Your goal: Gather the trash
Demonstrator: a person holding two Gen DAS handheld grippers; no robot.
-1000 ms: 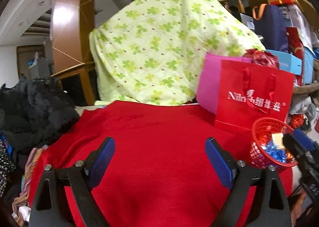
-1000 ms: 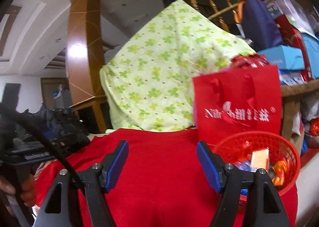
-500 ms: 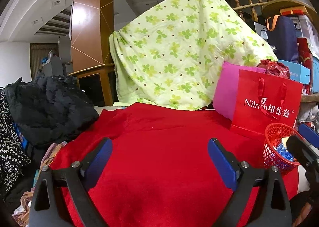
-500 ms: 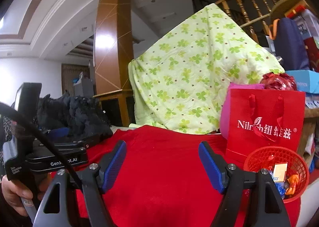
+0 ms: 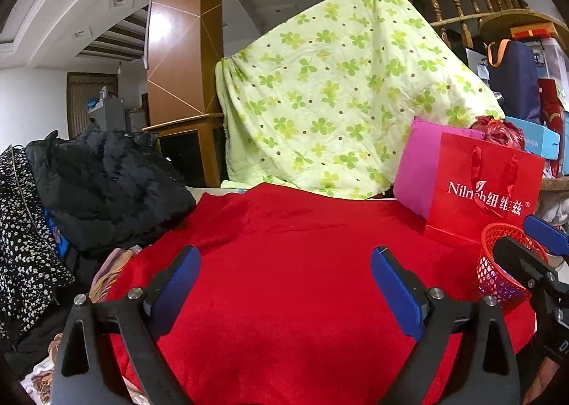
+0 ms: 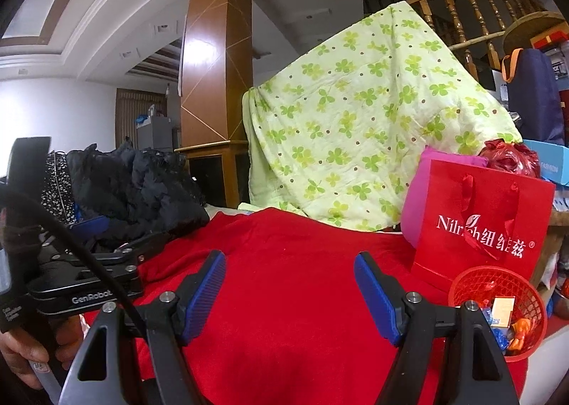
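Note:
A red mesh basket (image 6: 462,284) stands at the right end of a red cloth (image 6: 291,227). It holds trash: a small white-and-orange box (image 6: 503,310) and blue and orange wrappers (image 6: 517,328). In the left wrist view the basket (image 5: 494,277) is partly hidden by the right gripper's fingers (image 5: 544,236). My left gripper (image 5: 284,262) hangs open over the cloth with nothing between its blue pads. My right gripper (image 6: 290,261) is also open and empty, left of the basket. No loose trash shows on the cloth.
A red gift bag (image 6: 480,220) and a pink bag (image 6: 419,191) stand behind the basket. A green clover quilt (image 5: 338,102) rises at the back. A black jacket (image 5: 99,184) is piled on the left. A hand (image 6: 25,351) holds the left gripper's body (image 6: 89,284).
Both cameras have drawn back and swung left. The basket and red bag slid toward the right edge and look smaller, and the black jacket came into view. Both grippers stay open and empty.

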